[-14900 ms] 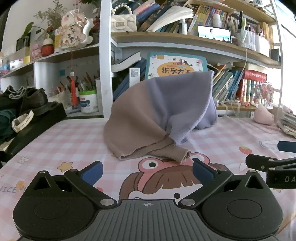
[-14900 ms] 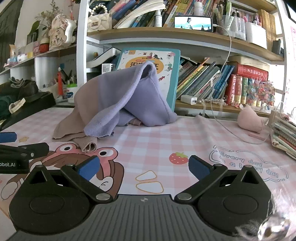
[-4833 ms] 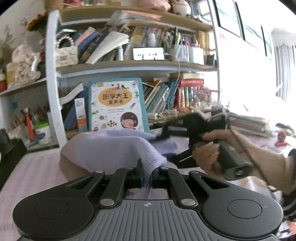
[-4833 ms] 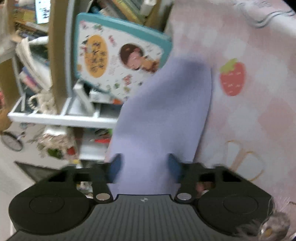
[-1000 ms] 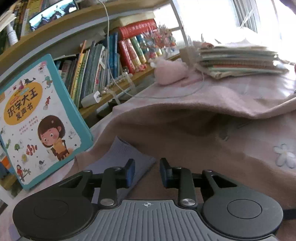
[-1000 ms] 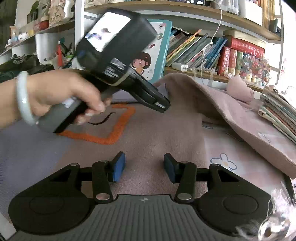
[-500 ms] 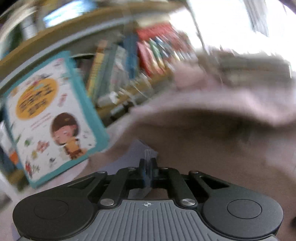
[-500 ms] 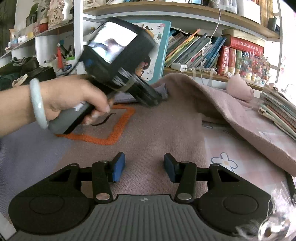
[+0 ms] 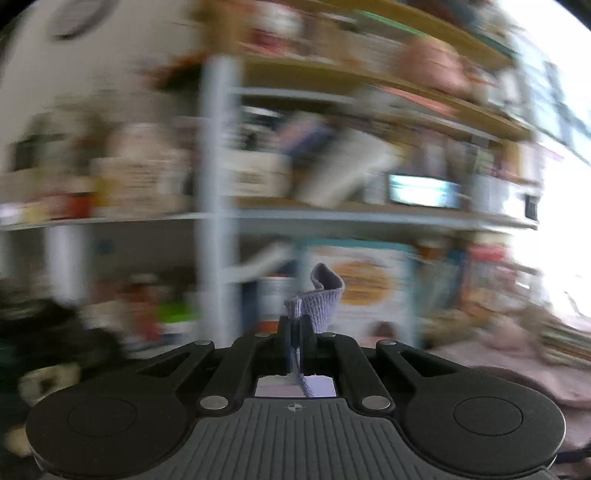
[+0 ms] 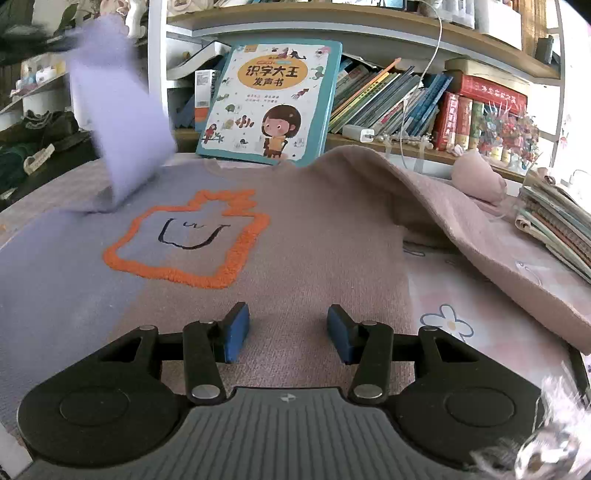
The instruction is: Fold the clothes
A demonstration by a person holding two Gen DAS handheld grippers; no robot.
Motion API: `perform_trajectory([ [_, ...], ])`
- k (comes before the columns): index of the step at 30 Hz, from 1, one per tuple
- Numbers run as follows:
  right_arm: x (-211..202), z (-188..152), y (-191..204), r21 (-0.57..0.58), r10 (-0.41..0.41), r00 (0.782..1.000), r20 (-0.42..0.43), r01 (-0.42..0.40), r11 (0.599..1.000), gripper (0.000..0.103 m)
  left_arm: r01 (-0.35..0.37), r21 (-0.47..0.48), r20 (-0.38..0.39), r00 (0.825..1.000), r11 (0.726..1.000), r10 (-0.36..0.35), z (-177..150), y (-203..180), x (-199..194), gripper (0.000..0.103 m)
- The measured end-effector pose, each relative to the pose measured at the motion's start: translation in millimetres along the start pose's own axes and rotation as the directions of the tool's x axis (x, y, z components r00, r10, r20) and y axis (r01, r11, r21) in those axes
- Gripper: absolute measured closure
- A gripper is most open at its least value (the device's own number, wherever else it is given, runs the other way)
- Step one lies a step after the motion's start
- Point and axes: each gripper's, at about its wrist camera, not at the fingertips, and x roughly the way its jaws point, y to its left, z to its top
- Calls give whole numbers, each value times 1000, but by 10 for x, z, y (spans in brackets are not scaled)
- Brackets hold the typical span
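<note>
Sweater cloth, soft knit in purple and dusty pink (image 10: 295, 229), is lying flat on the pink checked tablecloth (image 10: 480, 325), with an orange fuzzy outline shape (image 10: 192, 236) on its front. One purple ribbed sleeve (image 10: 118, 122) is sticking up in the air on the left. The left gripper (image 9: 294, 332) is pinching that sleeve's cuff (image 9: 321, 299) tight. The right gripper (image 10: 286, 328) is hanging just over the sweater with its blue pads (image 10: 236, 328) spread apart, holding nothing. A teal picture book (image 10: 273, 99) is leaning on the bookshelf (image 10: 369, 22) behind.
</note>
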Motion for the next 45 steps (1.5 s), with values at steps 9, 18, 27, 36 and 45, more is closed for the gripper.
perform_trajectory([
  [9, 23, 50, -4, -9, 1, 1000, -25, -1, 1000, 58, -307, -119, -99, 950, 944, 297, -338, 1081, -262, 98],
  [18, 29, 62, -3, -5, -2, 999, -33, 2, 1000, 58, -348, -144, -193, 928, 926, 319, -693, 1404, -138, 98],
  [27, 34, 82, -18, -1, 5, 999, -45, -5, 1000, 57, -425, -110, -240, 889, 899, 391, -803, 1444, -312, 40],
  [36, -46, 113, -119, -26, -53, 995, -81, 51, 998, 55, -10, -235, -322, 944, 972, -68, -1117, 611, -639, 41],
  [45, -233, -12, -431, -26, -216, 971, -101, 214, 976, 56, 119, -251, -456, 861, 961, -226, -1526, -20, -420, 43],
])
